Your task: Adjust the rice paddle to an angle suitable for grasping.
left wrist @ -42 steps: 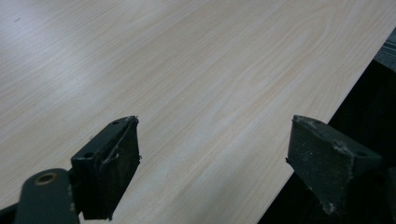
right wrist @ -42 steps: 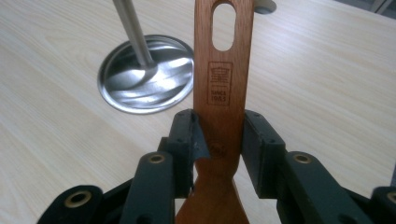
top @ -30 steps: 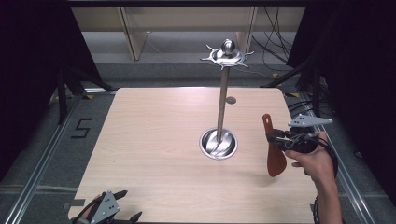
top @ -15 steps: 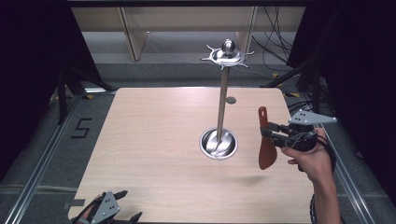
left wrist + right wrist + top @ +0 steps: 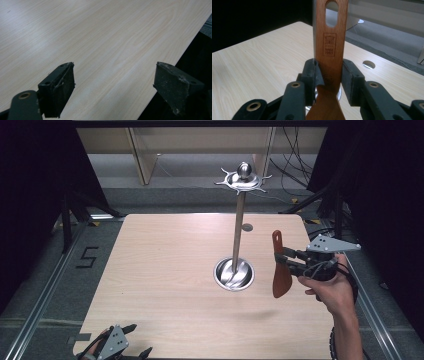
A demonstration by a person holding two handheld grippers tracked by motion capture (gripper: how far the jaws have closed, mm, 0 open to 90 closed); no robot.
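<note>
Wooden spatula (image 5: 329, 50) between right gripper (image 5: 329, 72) fingers

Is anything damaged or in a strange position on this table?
Nothing is spilled or broken. The wooden spatula is held upright in the right gripper, handle hole upward, beside the metal stand, whose hooks carry nothing. The left gripper is open.

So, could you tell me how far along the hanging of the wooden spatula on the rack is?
Done: the right gripper is shut on the wooden spatula, holding it upright above the table, hanging hole on top. In hand: carrying it beside the metal hook stand. Left: hooking it on. The left gripper is open.
</note>
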